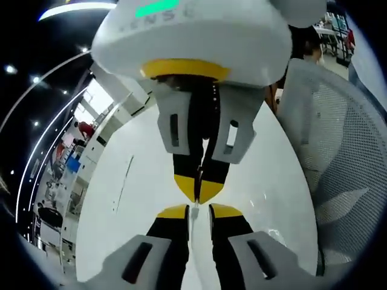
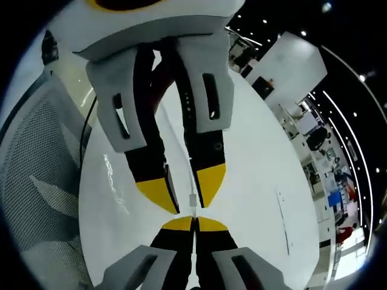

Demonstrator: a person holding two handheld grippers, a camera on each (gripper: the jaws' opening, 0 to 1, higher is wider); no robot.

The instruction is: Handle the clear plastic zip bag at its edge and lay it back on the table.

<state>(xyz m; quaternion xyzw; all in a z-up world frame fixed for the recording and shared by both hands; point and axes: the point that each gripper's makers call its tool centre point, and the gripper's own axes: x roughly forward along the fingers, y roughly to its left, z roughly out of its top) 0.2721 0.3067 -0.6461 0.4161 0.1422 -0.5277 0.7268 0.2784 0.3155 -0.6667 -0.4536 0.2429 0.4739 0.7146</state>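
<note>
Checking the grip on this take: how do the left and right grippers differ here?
The left gripper has its jaws parted, while the right gripper has its jaws pressed together. The left gripper's jaws stand either side of a thin pale strip, likely the bag's edge; the right gripper's jaws close on its end. Both have yellow-tipped black fingers and meet tip to tip above the white table.
</note>
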